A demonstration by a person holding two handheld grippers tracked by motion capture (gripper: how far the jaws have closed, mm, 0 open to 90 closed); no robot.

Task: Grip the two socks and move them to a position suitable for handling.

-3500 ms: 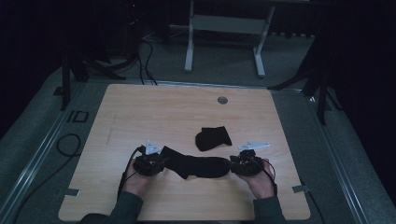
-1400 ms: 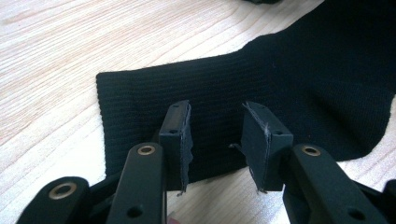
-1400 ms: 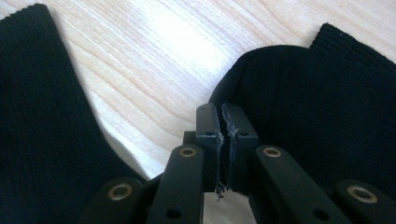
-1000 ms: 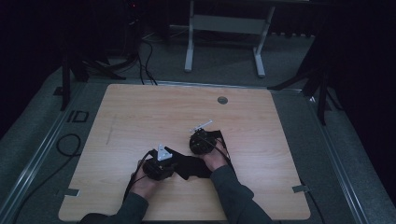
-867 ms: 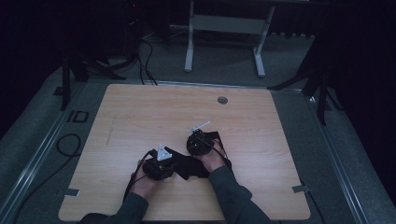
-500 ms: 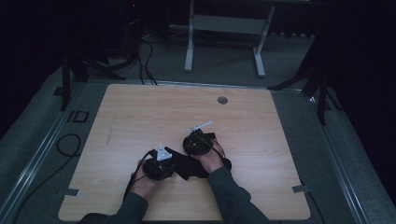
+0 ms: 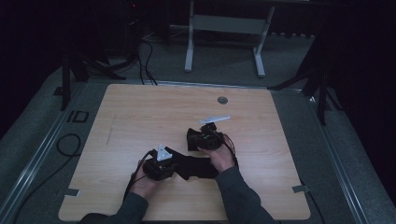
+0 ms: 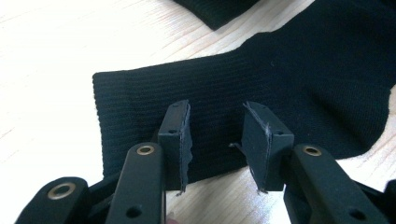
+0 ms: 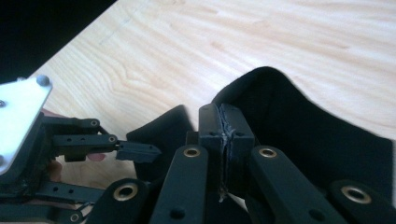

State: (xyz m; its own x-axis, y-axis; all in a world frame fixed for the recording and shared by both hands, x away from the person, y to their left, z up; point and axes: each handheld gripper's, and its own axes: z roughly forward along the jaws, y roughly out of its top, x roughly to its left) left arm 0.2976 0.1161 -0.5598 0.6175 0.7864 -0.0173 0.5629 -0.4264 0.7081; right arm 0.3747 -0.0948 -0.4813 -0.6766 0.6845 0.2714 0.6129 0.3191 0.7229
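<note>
- Dim room, light wood tabletop point(image 7: 140, 112), metal desk frame on the floor behind.
- Black sock point(image 8: 289, 79) flat on the tabletop near the front edge, between both hands; second dark sock point(image 7: 192, 138) just beyond, under the right hand.
- Left gripper point(image 8: 215, 140) low over the ribbed cuff end, fingers point(image 8: 175, 135) released and spread, straddling the fabric, not pinching it. Probably pinning or steadying that end.
- Right gripper point(image 9: 225, 140) fingers clenched tight, sock fabric apparently pinched between them, a fold of it arched up off the wood behind the tips.
- Right gripper angled back toward the left gripper point(image 9: 70, 144), so likely folding the toe end over toward the cuff.
- Fold not yet laid down.
</note>
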